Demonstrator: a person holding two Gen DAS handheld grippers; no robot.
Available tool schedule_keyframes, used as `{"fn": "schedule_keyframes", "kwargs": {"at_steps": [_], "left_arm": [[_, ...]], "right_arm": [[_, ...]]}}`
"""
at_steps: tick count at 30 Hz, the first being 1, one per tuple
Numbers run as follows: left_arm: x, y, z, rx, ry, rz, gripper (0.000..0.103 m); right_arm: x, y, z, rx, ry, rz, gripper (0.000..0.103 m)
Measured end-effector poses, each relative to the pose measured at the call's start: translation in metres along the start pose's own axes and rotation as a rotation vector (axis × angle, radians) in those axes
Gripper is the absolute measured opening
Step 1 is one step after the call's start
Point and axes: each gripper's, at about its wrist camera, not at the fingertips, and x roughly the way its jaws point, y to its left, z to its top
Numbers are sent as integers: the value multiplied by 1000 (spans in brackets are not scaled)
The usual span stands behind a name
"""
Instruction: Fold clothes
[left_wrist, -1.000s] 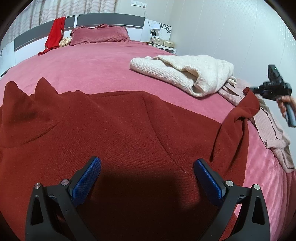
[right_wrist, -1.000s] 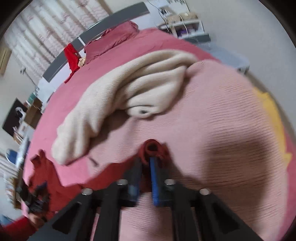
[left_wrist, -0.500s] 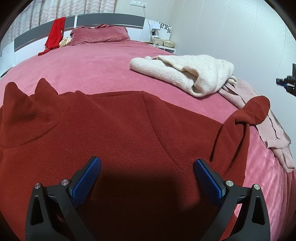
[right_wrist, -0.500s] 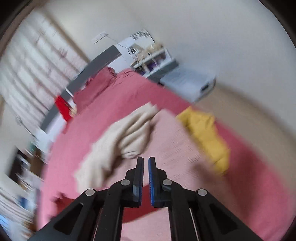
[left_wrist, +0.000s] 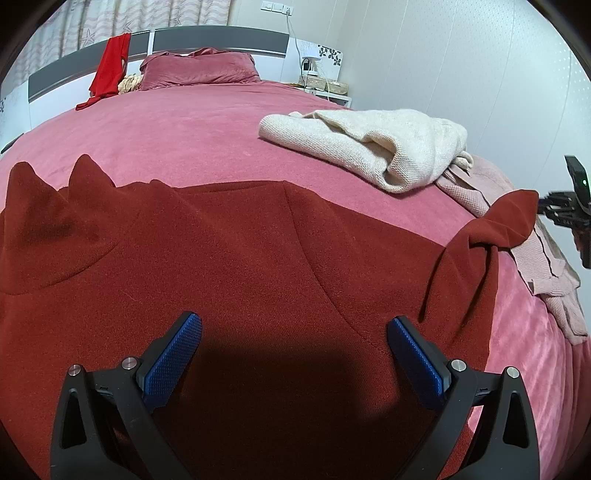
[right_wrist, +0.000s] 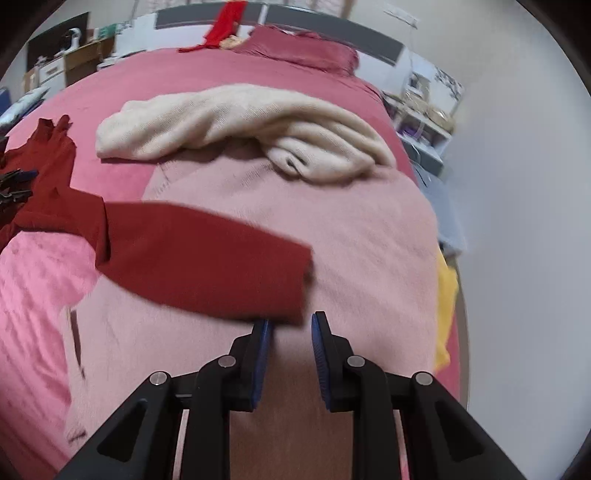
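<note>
A dark red sweater (left_wrist: 240, 258) lies spread flat on the pink bed (left_wrist: 184, 140). My left gripper (left_wrist: 293, 354) hovers low over its body, jaws wide open and empty. The sweater's right sleeve (right_wrist: 207, 266) lies stretched across a pale pink knit (right_wrist: 351, 236); its cuff (left_wrist: 513, 218) shows at the bed's right side. My right gripper (right_wrist: 290, 328) sits just behind the cuff end, its jaws opening, with nothing between the pads. The right gripper (left_wrist: 569, 214) also shows at the far right edge of the left wrist view.
A cream knit sweater (left_wrist: 369, 144) lies bunched beyond the red one, partly on the pale pink knit (left_wrist: 546, 266). A bright red garment (left_wrist: 109, 70) hangs on the headboard beside a pillow (left_wrist: 199, 68). A yellow cloth (right_wrist: 445, 314) hangs off the bed's right edge by the wall.
The right gripper let go of the sleeve cuff, swung away and rolled, then came back behind it. The sleeve now lies flat across the pink knit. The left gripper stayed still.
</note>
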Motion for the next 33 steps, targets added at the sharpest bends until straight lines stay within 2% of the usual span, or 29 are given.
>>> {"fn": "schedule_keyframes", "kwargs": {"at_steps": [2, 4, 5, 6, 7, 9, 12, 16, 17, 19, 20, 23, 26, 27, 29, 30, 33], "left_arm": [[0, -1, 0, -2, -1, 0, 101], [1, 0, 0, -3, -1, -3, 101], [0, 0, 0, -3, -1, -4, 101], [0, 0, 0, -4, -1, -5, 101], [0, 0, 0, -5, -2, -7, 101], [0, 1, 0, -8, -3, -11, 101], [0, 1, 0, -9, -3, -13, 101], [0, 0, 0, -6, -2, -10, 101], [0, 0, 0, -6, -2, -10, 101], [0, 0, 1, -7, -2, -12, 101], [1, -1, 1, -6, -2, -11, 101], [0, 0, 1, -4, 0, -10, 101], [0, 0, 0, -3, 0, -10, 101], [0, 1, 0, -5, -1, -13, 101], [0, 2, 0, -8, -2, -17, 101], [0, 2, 0, -8, -2, -17, 101], [0, 1, 1, -4, -1, -13, 101]], "right_arm": [[3, 7, 12, -34, -34, 44, 22], [8, 14, 26, -41, -26, 100, 22], [10, 13, 29, 2, -9, 122, 17], [13, 11, 32, 53, 11, 142, 6], [15, 9, 34, 104, 30, 163, 6], [9, -4, 31, 289, 25, 261, 5], [-18, -26, 21, 501, -15, 373, 4], [-84, -87, 1, 868, -212, 578, 4], [-93, -96, -3, 906, -235, 596, 2], [-102, -112, -13, 966, -223, 579, 1], [-98, -118, -19, 991, -186, 555, 1], [-65, -125, -48, 1059, -20, 417, 1], [-39, -109, -70, 1027, 110, 321, 6], [-30, -104, -77, 1013, 152, 290, 12], [-32, -86, -79, 980, 116, 351, 20], [-34, -80, -79, 956, 107, 353, 20], [-38, -64, -74, 862, 121, 296, 22]]}}
